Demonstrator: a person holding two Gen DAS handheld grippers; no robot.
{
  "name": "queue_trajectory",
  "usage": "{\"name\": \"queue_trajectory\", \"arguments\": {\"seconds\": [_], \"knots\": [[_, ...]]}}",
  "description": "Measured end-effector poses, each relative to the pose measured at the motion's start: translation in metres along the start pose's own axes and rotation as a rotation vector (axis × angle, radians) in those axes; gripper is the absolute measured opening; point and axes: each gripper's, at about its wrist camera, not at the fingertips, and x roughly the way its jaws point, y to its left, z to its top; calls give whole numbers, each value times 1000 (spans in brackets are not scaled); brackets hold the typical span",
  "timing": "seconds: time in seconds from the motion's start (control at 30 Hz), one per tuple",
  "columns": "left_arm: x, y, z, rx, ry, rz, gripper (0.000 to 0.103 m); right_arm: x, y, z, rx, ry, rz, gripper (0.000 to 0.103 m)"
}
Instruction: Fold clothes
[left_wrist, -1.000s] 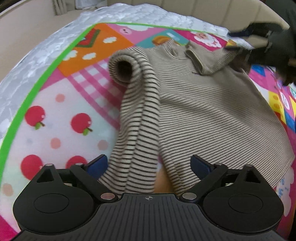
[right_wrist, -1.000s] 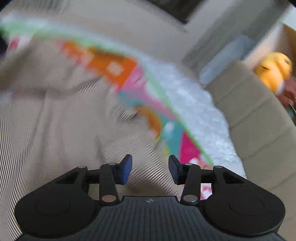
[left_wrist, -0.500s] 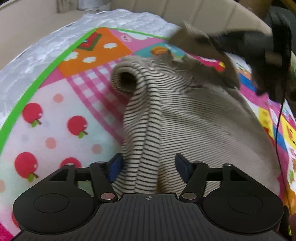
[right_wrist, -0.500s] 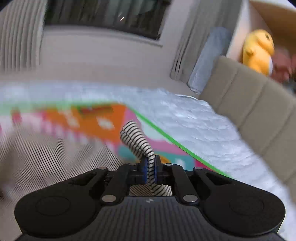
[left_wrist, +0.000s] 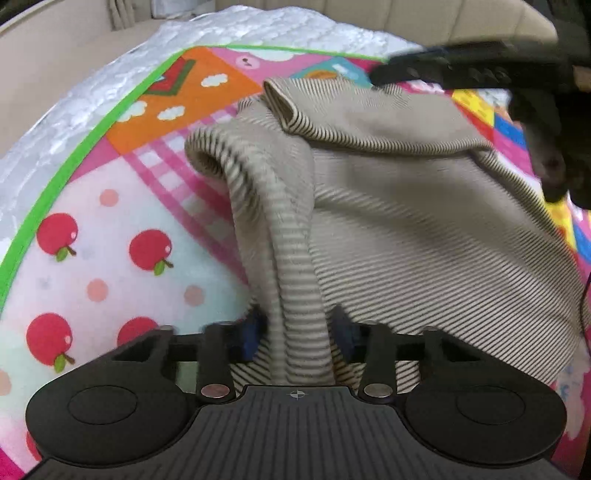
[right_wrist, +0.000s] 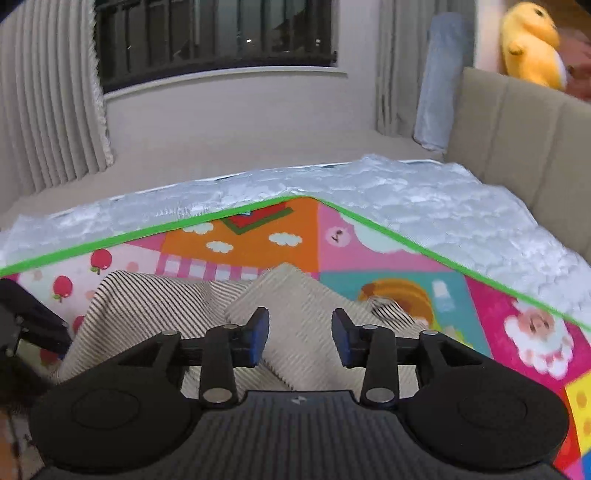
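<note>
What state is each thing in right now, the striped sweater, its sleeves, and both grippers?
Beige striped knit sweater: partly folded, lying on the colourful patchwork play mat.
Left sleeve: bunched between the fingers of the left gripper.
Right sleeve: laid across the body, released.
Left gripper: shut on the sleeve.
Right gripper: open, above the sleeve.

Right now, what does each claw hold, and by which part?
Left claw grips the striped sweater by its bunched left sleeve. Right claw is open, holding nothing.
</note>
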Motion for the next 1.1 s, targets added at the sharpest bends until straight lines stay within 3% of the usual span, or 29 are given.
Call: {"name": "queue_trajectory", "arguments": {"seconds": [0.1,0.2,0.3,0.37,0.47,0.5,0.57,0.63,0.73,0.8,0.83,0.9,0.93,0.97,1.1], "knots": [[-26,16,18,-172,-80,-153,21,-17,-14,-12,83,32,30,42],[-53,27,39,-305,-186,-258,20,-32,-29,-24,185,71,74,53],[-73,29,59,-386,-282,-301,14,-37,-43,-45,414,152,202,57],[-73,28,64,-409,-286,-294,13,-36,-47,-59,566,208,278,57],[-70,28,71,-438,-280,-276,21,-33,-37,-70,594,253,297,57],[-66,26,68,-438,-255,-249,28,-33,-32,-72,575,261,292,57],[-57,21,58,-431,-185,-180,62,-35,-23,-69,467,255,251,57],[-46,17,46,-425,-109,-125,74,-37,-19,-67,424,246,245,57],[-23,10,27,-436,33,-130,86,-39,-18,-67,420,246,253,57],[-2,9,17,-466,118,-131,87,-39,-17,-68,419,253,250,57],[8,8,13,-482,148,-131,84,-38,-17,-69,420,256,248,57],[19,6,8,-504,163,-146,57,-38,-18,-71,430,263,243,57],[21,5,8,-506,158,-146,31,-39,-19,-72,445,268,247,57],[19,4,9,-499,138,-148,16,-40,-20,-73,473,274,257,57],[-6,22,21,-609,9,-256,15,-44,-25,-77,599,301,308,57]]}}
